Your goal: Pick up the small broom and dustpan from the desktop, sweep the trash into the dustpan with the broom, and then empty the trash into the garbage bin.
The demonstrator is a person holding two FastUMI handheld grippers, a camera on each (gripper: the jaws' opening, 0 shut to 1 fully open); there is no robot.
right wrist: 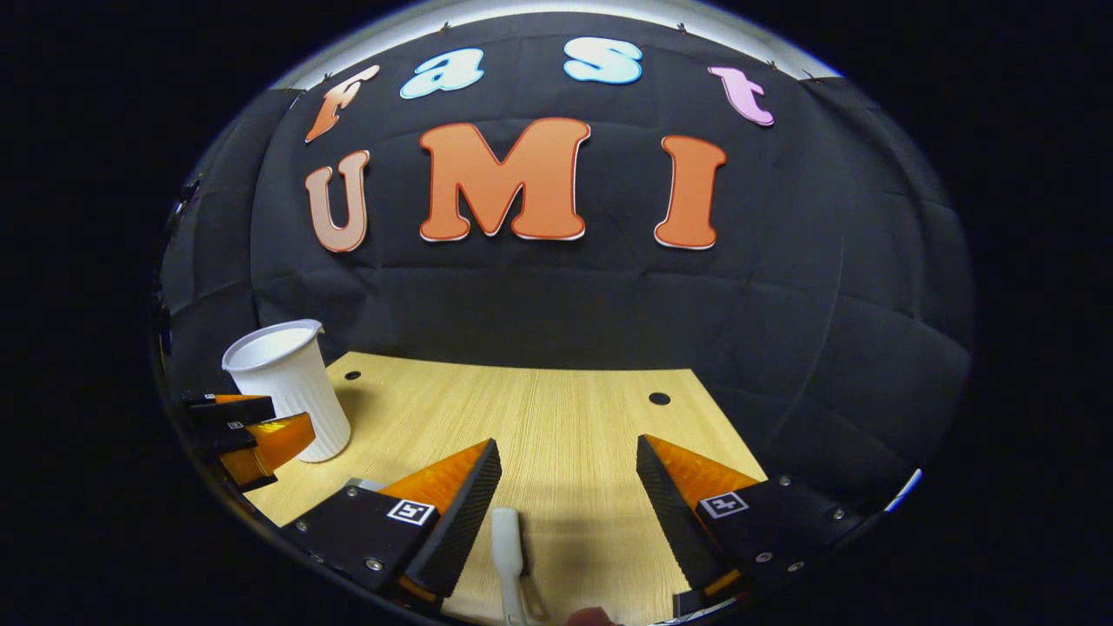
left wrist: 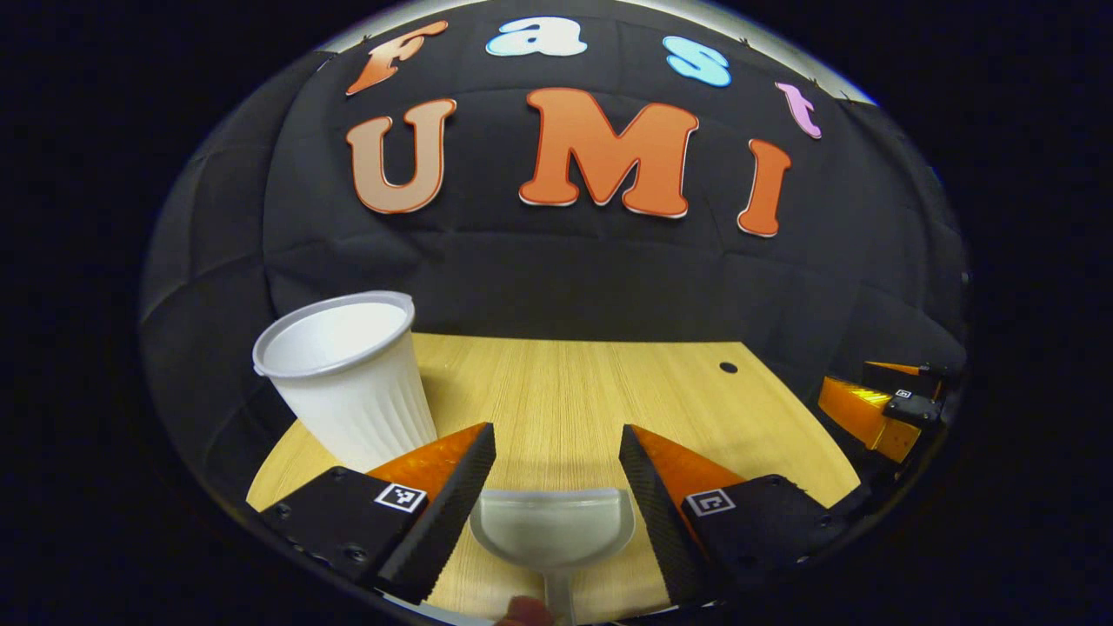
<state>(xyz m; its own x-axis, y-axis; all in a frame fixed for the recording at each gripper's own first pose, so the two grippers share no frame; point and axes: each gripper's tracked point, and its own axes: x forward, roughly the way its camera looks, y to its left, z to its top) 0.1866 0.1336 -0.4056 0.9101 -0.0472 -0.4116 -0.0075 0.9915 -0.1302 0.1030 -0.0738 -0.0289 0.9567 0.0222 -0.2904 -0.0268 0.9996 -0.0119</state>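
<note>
A small pale dustpan (left wrist: pixel 552 530) lies flat on the wooden desktop (left wrist: pixel 565 391), its handle (left wrist: pixel 561 596) pointing back toward me. My left gripper (left wrist: pixel 556 435) stands open above it, one finger on each side and neither touching it. In the right gripper view, a white broom handle (right wrist: pixel 507 543) lies on the desktop (right wrist: pixel 556 417) between the wide-open fingers of my right gripper (right wrist: pixel 569 443), nearer the left finger; its bristle end is hidden below. A white ribbed cup (left wrist: pixel 343 382) (right wrist: pixel 287 387) stands upright at the table's left.
The right gripper (left wrist: pixel 878 409) shows at the far right edge of the left gripper view, and the left gripper (right wrist: pixel 248 435) sits beside the cup in the right gripper view. Small dark holes (left wrist: pixel 729 367) (right wrist: pixel 659 398) mark the tabletop near the back edge. A black cloth wall stands behind.
</note>
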